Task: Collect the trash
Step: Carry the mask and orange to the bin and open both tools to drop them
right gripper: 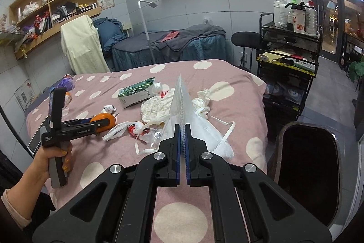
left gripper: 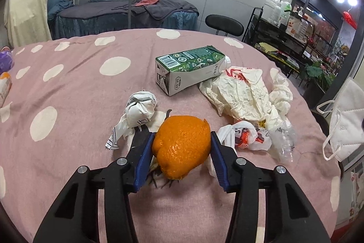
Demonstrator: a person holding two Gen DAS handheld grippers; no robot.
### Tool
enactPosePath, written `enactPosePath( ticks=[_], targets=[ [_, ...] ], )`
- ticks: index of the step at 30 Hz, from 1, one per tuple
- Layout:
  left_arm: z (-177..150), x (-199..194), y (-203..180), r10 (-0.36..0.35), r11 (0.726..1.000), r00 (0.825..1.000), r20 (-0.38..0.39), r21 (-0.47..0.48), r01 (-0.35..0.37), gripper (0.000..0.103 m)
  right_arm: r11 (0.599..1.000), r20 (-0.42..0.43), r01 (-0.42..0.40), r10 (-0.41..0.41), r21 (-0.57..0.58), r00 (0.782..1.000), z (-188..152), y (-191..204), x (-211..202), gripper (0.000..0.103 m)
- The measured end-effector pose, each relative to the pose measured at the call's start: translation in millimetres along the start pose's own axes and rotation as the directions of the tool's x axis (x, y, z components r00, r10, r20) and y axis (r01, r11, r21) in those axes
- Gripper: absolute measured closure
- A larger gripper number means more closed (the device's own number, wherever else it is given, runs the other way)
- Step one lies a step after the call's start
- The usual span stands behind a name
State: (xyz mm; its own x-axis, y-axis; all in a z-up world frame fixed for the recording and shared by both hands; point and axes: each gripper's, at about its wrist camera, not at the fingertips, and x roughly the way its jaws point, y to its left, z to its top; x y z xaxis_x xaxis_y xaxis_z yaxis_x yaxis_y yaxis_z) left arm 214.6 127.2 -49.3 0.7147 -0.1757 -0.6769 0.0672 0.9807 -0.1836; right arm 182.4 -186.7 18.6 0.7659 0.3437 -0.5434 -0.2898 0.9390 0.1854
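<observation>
An orange fruit [left gripper: 182,145] lies on the pink dotted bedcover [left gripper: 79,88], and my left gripper [left gripper: 182,136] has its blue pads against both of its sides. The right wrist view shows that left gripper [right gripper: 102,123] from the side with the orange [right gripper: 103,117] in it. My right gripper [right gripper: 183,126] is shut on a white face mask [right gripper: 204,136], which hangs above the cover's right side; the same mask [left gripper: 345,120] appears at the right edge of the left wrist view. More trash lies beyond: a green carton [left gripper: 191,70], a crumpled paper bag [left gripper: 238,92] and a paper ball [left gripper: 141,106].
A small red-printed plastic bag [left gripper: 245,136], a clear crushed bottle [left gripper: 284,140] and a white tissue [left gripper: 282,92] lie right of the orange. A dark open bin [right gripper: 307,174] stands off the bed's right edge. A black cart with bottles [right gripper: 289,49] stands behind it.
</observation>
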Motion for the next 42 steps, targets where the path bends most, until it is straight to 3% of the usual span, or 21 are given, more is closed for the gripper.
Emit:
enactPosePath(
  ticks=[9, 16, 25, 36, 42],
  targets=[
    [-3, -54, -35, -0.058, 0.998, 0.988, 0.143, -0.024, 0.062, 0.056, 0.991, 0.039, 0.073, -0.078, 0.113, 0.996, -17, -46, -20, 0.099],
    [0, -71, -85, -0.163, 0.987, 0.966, 0.202, 0.04, 0.159, 0.056, 0.966, 0.069, 0.162, -0.179, 0.2, 0.981, -29, -88, -47, 0.099],
    [-7, -51, -158, -0.299, 0.95, 0.943, 0.148, 0.138, 0.28, 0.056, 0.893, -0.016, 0.367, -0.376, 0.261, 0.927, -55, -149, -58, 0.099],
    [-18, -36, -229, -0.403, 0.899, 0.911, 0.086, 0.224, 0.377, 0.056, 0.845, -0.202, 0.455, -0.411, 0.283, 0.889, -103, -204, -10, 0.099],
    [-24, -21, -263, -0.435, 0.875, 0.9, 0.024, 0.248, 0.416, 0.056, 0.834, -0.255, 0.461, -0.395, 0.303, 0.883, -121, -217, 11, 0.096]
  ],
)
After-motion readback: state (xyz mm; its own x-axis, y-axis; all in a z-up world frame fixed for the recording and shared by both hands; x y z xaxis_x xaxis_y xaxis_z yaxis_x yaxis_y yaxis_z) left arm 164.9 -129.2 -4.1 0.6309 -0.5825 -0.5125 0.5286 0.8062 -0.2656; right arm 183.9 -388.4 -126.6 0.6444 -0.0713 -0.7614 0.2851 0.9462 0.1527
